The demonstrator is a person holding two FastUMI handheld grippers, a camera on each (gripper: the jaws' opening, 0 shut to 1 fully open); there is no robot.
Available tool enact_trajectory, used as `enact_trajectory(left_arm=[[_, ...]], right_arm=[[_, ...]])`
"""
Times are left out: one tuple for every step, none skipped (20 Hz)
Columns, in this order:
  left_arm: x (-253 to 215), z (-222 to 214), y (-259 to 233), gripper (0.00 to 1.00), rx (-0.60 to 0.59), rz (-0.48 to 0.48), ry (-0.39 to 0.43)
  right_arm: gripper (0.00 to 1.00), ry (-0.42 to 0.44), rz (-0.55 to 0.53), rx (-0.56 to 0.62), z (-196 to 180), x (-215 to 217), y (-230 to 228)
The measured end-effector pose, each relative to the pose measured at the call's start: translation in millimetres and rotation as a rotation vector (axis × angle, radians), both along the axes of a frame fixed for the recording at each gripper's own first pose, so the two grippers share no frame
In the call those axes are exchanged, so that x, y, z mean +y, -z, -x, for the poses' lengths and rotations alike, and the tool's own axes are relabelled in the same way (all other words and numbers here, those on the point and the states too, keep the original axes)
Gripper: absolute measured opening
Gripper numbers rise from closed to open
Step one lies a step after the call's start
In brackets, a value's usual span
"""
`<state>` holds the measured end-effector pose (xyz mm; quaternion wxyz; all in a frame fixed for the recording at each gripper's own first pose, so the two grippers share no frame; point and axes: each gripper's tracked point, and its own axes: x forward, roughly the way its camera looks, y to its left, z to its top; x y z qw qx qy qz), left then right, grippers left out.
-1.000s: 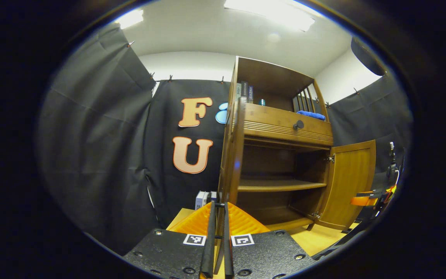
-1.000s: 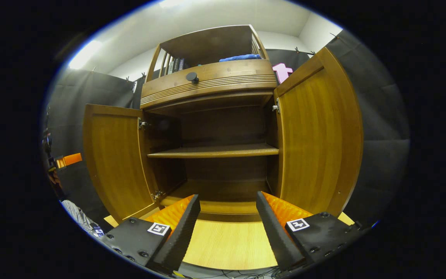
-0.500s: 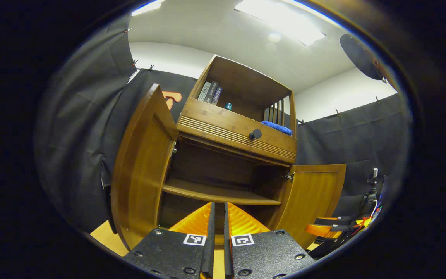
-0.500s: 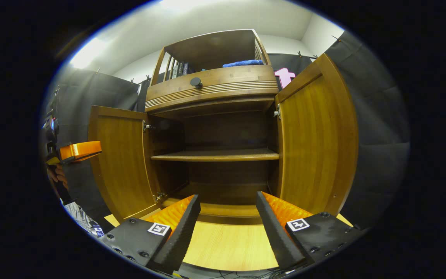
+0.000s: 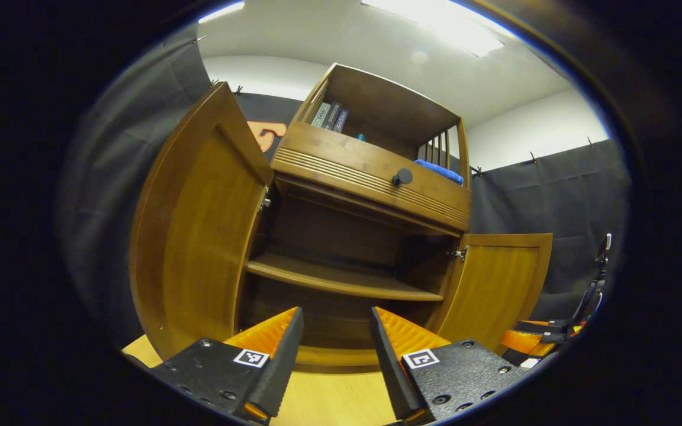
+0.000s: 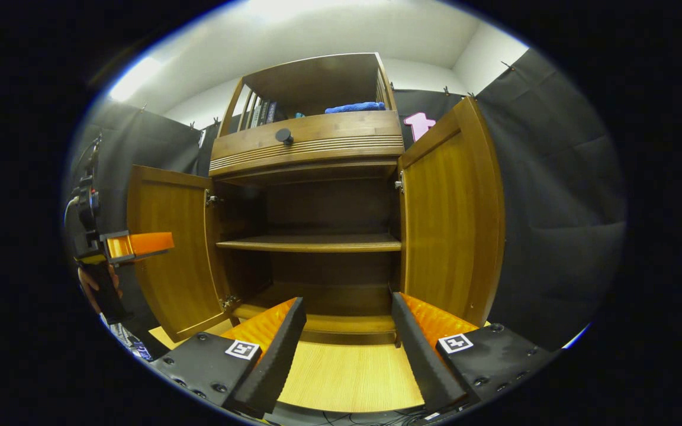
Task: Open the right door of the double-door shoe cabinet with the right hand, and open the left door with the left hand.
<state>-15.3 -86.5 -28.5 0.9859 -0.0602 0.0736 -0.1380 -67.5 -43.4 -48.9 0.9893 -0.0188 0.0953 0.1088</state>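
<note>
Before both cameras stands the double-door shoe cabinet, and by the look of it the task is all but done. Its right door is swung wide on its hinges, and its left door is swung wide as well, so the dark inside lies bare between them. Neither door is touched by anything.

The left claw hangs in front of the cabinet's foot with its fingers apart and nothing between them; I judge that it has let go of its door. The right claw also has its fingers spread and empty, over the pale wooden surface on which the cabinet rests. What is left, if anything, is only to draw both hands away.

Counted: two doors, both open; one inner shelf, bare; one drawer front with one dark knob. In the open top compartment I see one blue cloth, a small row of books that looks like three, and one small bluish object too small to name.
</note>
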Motion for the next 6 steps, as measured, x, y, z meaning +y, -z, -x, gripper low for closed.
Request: enact_trajectory(left_arm=[[1.9, 0.6, 2.7, 0.65, 0.008, 0.008, -0.008], [5.2, 2.0, 1.8, 0.72, 0.003, 0.023, -0.027], [12.8, 5.8, -0.6, 0.84, -0.001, 0.030, -0.043], [17.2, 1.8, 1.0, 0.96, -0.006, 0.021, -0.074], [27.3, 0.9, 0.4, 0.92, -0.014, -0.002, -0.107], [33.6, 1.7, -2.4, 0.95, -0.022, -0.022, -0.129]], right_arm=[[0.85, 0.000, 0.000, -0.003, -0.4, -0.1, -1.5], [0.85, 0.002, 0.004, -0.005, -0.6, 0.0, -1.8], [0.85, 0.003, 0.009, -0.006, -1.2, -0.8, -1.6], [0.85, 0.004, 0.010, -0.008, -2.1, -0.3, -2.5], [0.85, 0.004, 0.005, -0.009, -2.7, 0.2, -2.8], [0.85, 0.002, -0.004, -0.007, -3.0, 1.9, -2.5]])
